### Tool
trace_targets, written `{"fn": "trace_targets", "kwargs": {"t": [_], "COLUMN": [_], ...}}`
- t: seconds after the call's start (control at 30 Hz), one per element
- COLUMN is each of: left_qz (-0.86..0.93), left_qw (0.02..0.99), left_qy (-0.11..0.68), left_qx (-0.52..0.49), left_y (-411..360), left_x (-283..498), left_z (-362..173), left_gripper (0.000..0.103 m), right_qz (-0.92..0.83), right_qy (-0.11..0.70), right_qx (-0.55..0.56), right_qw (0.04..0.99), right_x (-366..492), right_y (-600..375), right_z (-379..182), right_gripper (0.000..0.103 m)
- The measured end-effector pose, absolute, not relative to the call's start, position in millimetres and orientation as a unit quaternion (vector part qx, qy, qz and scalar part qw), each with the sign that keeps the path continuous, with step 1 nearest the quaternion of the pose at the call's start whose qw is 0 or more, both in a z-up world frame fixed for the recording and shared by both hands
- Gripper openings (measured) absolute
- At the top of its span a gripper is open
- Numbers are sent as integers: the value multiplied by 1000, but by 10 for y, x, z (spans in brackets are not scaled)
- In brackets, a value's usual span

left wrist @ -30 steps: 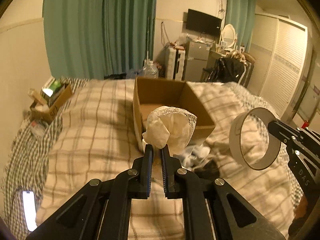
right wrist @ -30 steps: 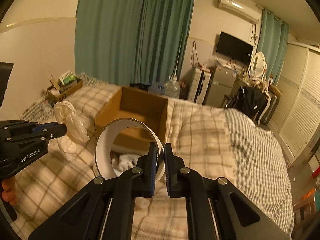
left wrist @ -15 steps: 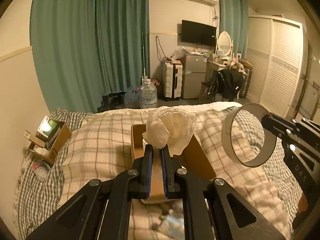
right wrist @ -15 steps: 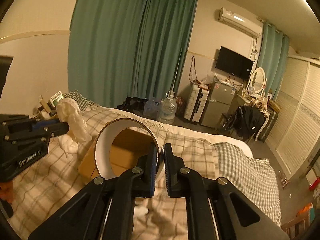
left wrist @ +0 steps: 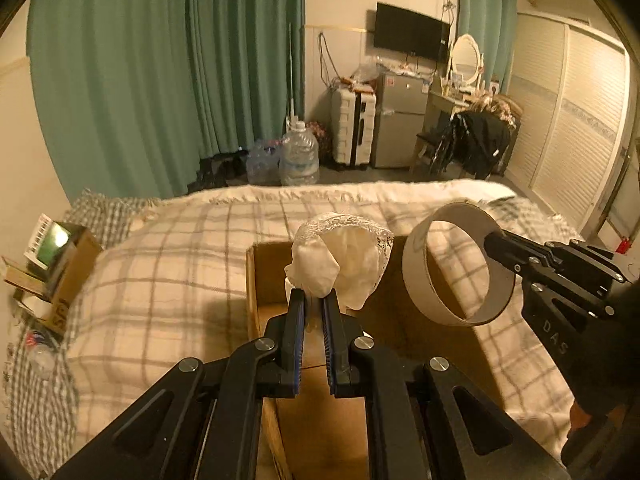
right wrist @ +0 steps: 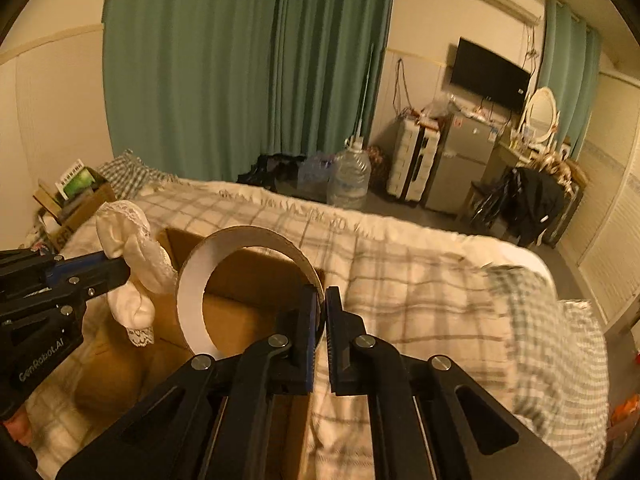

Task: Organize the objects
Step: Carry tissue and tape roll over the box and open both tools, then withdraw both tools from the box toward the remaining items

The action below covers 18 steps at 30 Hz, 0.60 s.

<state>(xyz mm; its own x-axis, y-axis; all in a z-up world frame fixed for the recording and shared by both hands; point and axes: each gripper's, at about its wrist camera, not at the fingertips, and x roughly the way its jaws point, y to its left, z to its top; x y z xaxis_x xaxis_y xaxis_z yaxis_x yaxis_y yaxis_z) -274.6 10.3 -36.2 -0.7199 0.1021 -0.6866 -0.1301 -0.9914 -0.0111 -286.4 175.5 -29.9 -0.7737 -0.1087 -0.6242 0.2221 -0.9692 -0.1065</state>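
Your left gripper (left wrist: 313,300) pinches the lacy white cloth (left wrist: 340,258) and your right gripper (right wrist: 323,300) clamps the cardboard ring (right wrist: 192,280), both above the open box (left wrist: 251,280)

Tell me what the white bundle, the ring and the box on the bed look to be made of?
Bundle: soft white fabric, likely cotton; it bunches, and has a lace edge. Ring: probably stiff cardboard, matte; thin brown wall outside, white inside, like a tape core. Box: brown cardboard, matte, with plain flat walls.
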Motion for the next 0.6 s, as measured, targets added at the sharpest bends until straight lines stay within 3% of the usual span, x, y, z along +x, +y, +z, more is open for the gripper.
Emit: {"fn": "trace_targets", "kwargs": {"t": [0.23,0.27,0.3,0.33,0.37,0.4,0.6], "left_qz": [926,925,924,924,925,928,930], "left_qw": [79,82,84,82,77,72,61], "left_qy": [8,6,4,3,2,2,2], "left_qx": [-368,-370,-373,-375,-373,-365,-362], "left_y": [86,91,85,73,73,54,-23], "left_x": [-2818,-2807,-2793,-2769,-2736,-2668,-2331], "left_z": [-532,-524,-512,-497,-466,-422,-212], "left_gripper": [13,21,37,48,68,75,82], "right_qz": [-925,-926,-928,-930,-935,-937,-945], "right_qy": [51,49,48,45,40,36,17], "right_qx": [353,348,345,340,330,325,309], "right_qw": [133,134,134,132,125,122,108], "right_x": [-2947,-2909,-2881,-2849,-2798,-2763,-2414], "right_y": [1802,1795,1823,1841,1875,1894,2022], "right_z": [-688,-673,-639,-603,-536,-490,-90], "right_gripper": [9,18,40,51,65,66,66]}}
